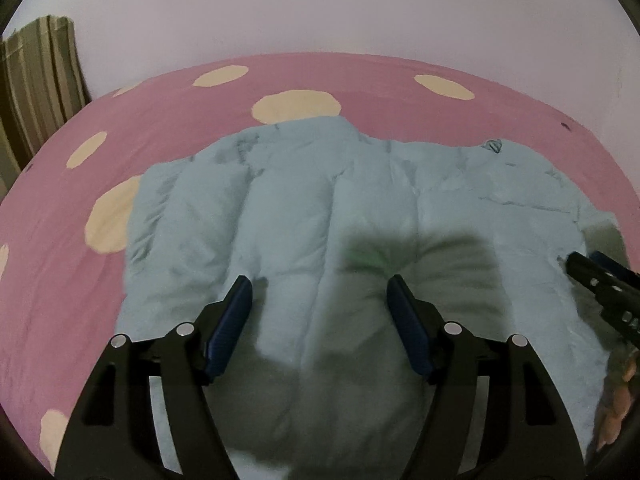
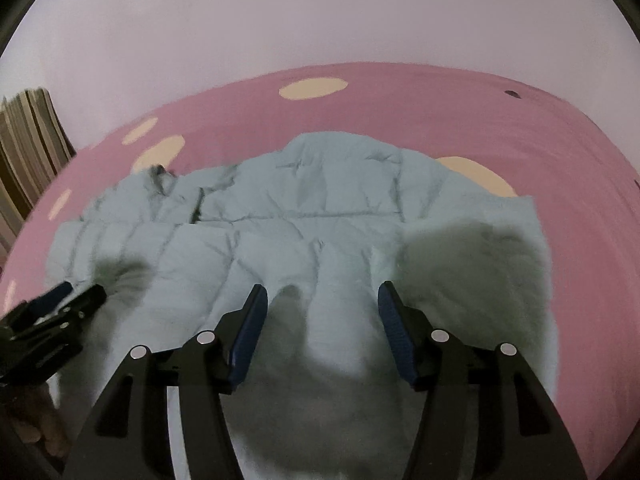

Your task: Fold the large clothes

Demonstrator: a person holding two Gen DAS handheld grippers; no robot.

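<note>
A bed covered by a pink sheet with large cream spots [image 1: 168,120] filled most of both views, set against a plain pale wall [image 1: 320,8]. At the far left edge hung a brown-and-tan striped curtain [image 1: 36,80]. Spread flat over the near half of the bed lay the pale blue quilted puffer jacket [image 1: 304,200], its padded channels running away from the cameras and its far edge bunched into folds; dark shadows of the tools fell across its near part.

The left gripper [image 1: 320,292] hung over the jacket's near portion, its black arms ending in blue ribbed fingers [image 1: 232,320] that stood spread apart with nothing clasped between them, only the cloth showing beneath. The right gripper [image 2: 322,300] was just beside it, over the same garment, its blue fingers [image 2: 394,332] likewise released and empty. A hand [image 1: 618,396] showed blurred at the lower right of the left view.
</note>
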